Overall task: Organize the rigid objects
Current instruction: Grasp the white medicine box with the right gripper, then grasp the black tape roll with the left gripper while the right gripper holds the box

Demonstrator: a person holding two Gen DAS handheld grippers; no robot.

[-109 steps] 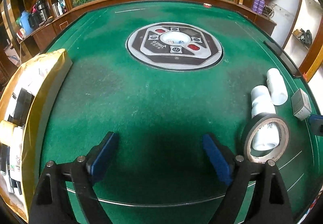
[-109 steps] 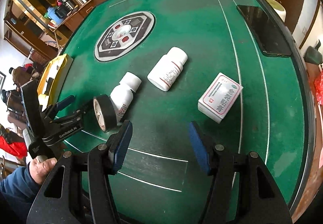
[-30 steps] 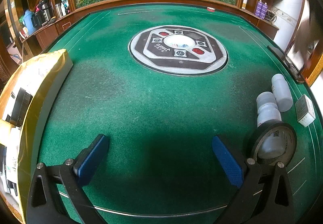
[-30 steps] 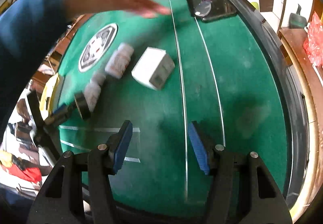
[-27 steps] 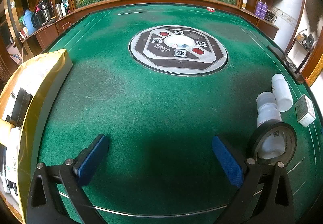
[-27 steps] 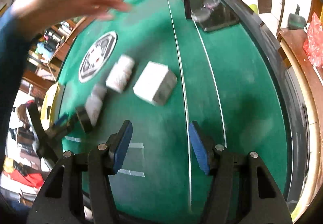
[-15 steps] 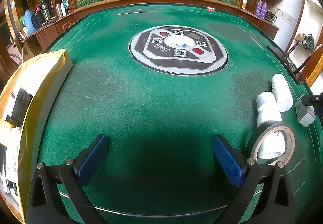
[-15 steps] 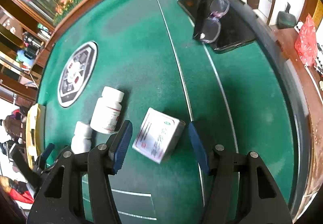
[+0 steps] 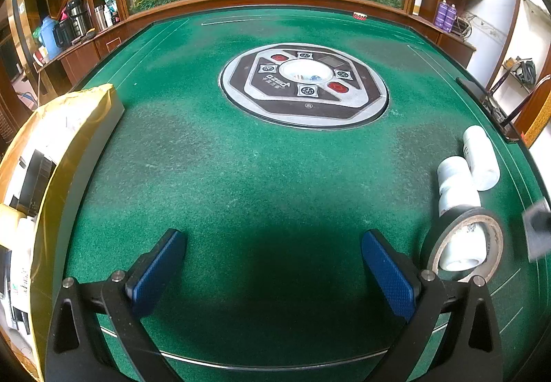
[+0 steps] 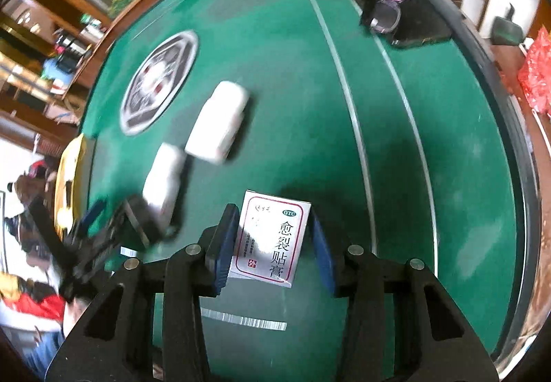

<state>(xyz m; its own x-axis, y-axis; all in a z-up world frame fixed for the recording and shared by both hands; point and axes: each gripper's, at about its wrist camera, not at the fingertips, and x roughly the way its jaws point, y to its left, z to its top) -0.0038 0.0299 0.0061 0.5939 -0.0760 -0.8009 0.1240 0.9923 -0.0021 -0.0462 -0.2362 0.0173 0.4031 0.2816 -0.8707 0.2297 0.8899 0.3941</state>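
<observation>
From the left wrist view, the left gripper (image 9: pixel 272 265) hangs low over the green table (image 9: pixel 241 168) with its blue pads wide apart and nothing between them. Just to the right of its right finger stands a tape roll (image 9: pixel 463 246) on its edge, and through the ring I see the bottom of a white bottle (image 9: pixel 456 186) that lies behind it. A second bottle (image 9: pixel 480 156) lies just beside the first one, a little farther. In the middle of the table is a round panel (image 9: pixel 304 84). At the left edge a gold tray (image 9: pixel 51 148) holds some dark and white things that I cannot name. At the far right, a grey blurred shape (image 9: pixel 537 232) is at the border of the picture; I cannot tell what it is. From the right wrist view, the right gripper (image 10: pixel 273 244) has a white box (image 10: pixel 272 241) with red print between its two pads, and both pads are against the sides of the box, so it grasps it. The box is at the near part of the table, to the right of the two bottles, which are blurred here. Far behind, glasses (image 10: pixel 391 0) lie on a dark phone (image 10: pixel 413 24) near the table rim.
</observation>
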